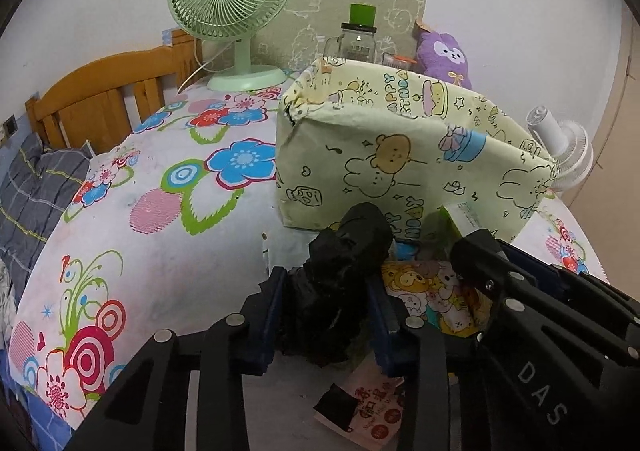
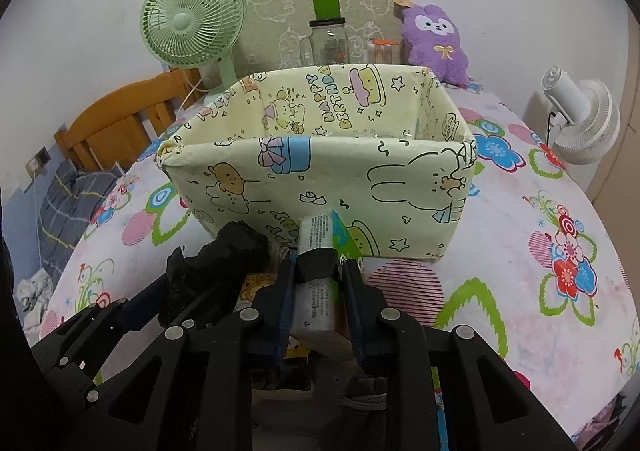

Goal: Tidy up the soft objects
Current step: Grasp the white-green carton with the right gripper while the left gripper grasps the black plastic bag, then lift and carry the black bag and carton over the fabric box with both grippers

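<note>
— Black fingers of the left gripper (image 1: 332,303) are nearest in the left wrist view, and they are closed on a crumpled black soft bundle (image 1: 344,271). How will it handle, in your opinion?

— I judge it light and very soft. It bends around the fingers, so a hold at its middle, as now, seems best; a hold at one end would let the rest hang down.

— And the right gripper (image 2: 320,291)?

— Its fingers are narrow and they clamp a small pale tissue pack with a green edge (image 2: 320,251). I think it is light, squashy, with a slippery wrapper. The grip on its two long sides looks good to me.

— Which way do the things point?

— The long axis of the pack runs straight forward along the fingers, toward the pale yellow fabric-covered box with cartoon bears (image 2: 320,171). The bundle also lies lengthwise, its far end rising toward the box wall.

— Where are they exactly?

— Both are held just before the near wall of the box, above the flowered bedsheet (image 1: 160,211), not inside. Under them lie small colourful cartoon packets (image 1: 432,291). What I can see of the box inside holds nothing.
</note>
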`<state>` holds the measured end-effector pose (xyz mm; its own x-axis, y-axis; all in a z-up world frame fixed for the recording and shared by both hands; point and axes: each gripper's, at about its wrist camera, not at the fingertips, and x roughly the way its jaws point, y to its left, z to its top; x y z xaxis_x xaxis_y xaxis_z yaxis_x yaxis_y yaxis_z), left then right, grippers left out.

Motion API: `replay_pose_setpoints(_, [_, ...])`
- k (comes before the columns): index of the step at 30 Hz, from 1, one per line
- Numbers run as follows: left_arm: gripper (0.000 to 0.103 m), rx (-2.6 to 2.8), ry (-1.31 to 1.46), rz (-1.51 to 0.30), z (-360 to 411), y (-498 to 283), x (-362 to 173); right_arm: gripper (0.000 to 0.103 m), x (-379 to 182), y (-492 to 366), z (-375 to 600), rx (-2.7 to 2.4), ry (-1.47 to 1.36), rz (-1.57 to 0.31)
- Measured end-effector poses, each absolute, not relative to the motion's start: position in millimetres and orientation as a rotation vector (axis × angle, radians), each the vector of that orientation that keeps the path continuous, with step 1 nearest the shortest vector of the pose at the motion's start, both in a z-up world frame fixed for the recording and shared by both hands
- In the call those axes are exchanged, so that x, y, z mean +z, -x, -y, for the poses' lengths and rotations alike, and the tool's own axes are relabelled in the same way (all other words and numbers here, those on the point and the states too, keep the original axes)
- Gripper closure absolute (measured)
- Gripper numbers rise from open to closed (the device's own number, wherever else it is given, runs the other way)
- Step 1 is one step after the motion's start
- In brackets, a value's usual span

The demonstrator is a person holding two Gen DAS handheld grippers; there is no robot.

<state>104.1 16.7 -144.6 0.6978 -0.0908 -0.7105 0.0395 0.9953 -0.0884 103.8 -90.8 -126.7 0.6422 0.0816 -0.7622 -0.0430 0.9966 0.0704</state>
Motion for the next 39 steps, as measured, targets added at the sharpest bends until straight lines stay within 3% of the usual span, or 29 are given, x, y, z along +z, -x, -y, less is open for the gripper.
replay_pose_setpoints(39, [0.065,-0.081,0.019,-0.619,28,-60,-58,0.081,-37,-59,127,0.097,-0.115,-0.694])
